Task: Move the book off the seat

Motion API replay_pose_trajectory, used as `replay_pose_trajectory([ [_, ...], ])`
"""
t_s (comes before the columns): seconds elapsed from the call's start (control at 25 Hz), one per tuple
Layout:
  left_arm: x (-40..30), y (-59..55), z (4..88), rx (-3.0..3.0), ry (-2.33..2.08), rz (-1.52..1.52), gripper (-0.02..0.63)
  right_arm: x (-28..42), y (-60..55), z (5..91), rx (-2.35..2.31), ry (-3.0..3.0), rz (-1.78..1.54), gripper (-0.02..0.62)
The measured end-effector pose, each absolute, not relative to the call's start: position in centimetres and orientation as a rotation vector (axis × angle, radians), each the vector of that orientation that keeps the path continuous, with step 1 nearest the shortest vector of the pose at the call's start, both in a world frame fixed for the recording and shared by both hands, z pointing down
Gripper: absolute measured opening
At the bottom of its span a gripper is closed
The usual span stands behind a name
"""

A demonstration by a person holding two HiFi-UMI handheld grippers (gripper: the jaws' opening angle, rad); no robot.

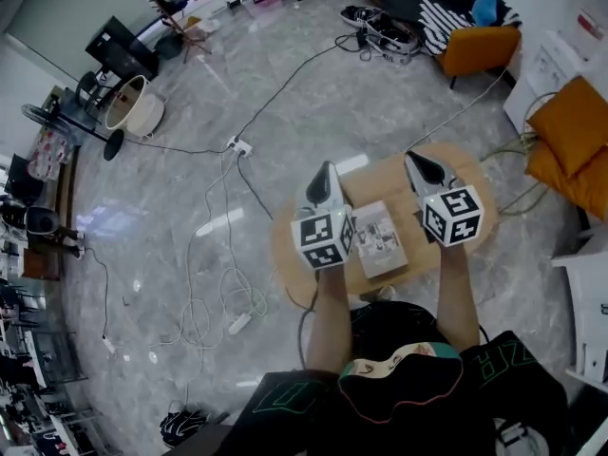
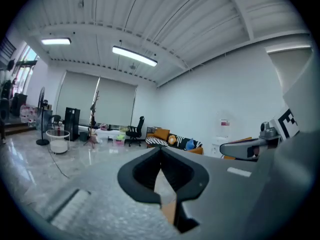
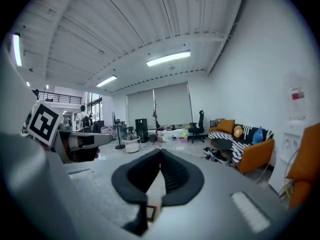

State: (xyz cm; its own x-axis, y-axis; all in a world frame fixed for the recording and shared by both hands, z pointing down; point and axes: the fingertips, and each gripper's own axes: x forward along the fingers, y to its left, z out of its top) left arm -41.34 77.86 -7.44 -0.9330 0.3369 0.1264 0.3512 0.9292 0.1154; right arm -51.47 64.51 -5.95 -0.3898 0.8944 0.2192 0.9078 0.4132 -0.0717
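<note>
1. Well, the book point(image 1: 382, 238) lies flat on the seat point(image 1: 380, 180), a round top of pale, smooth wood. It is a thin rectangle with a light, printed cover, and it sits near the middle of the round.
2. My left gripper point(image 1: 325, 167) hangs over the seat's left part, just beside the book and not touching it. In the left gripper view its black, curved jaws point(image 2: 160, 149) meet at the tips with nothing between them.
3. My right gripper point(image 1: 414, 158) is over the seat's right part, on the book's other side and also apart from it. In the right gripper view its ribbed black jaws point(image 3: 161, 152) are pressed together and empty.
4. Each gripper carries a white cube point(image 1: 325, 238) printed with black square markers, and its body is matt grey with a fine grain.
5. The floor point(image 1: 285, 112) is glossy grey stone with pale veining. Thin cables point(image 1: 214, 283) loop across it.
6. An orange sofa point(image 1: 480, 47) with a black-and-white striped cover stands well apart at the far side.
</note>
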Motion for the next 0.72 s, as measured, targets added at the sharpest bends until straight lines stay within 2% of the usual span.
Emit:
replay_pose_trajectory([
  [0.28, -41.5, 78.3, -13.7, -0.503, -3.125, -0.078, 0.011, -51.7, 64.5, -11.7, -1.579, -2.622, -0.083, 0.005],
  [0.72, -40.6, 79.6, -14.8, -0.492, -3.164, -0.033, 0.011, -50.3, 66.0, -13.5, -1.604, -2.688, -0.126, 0.005],
])
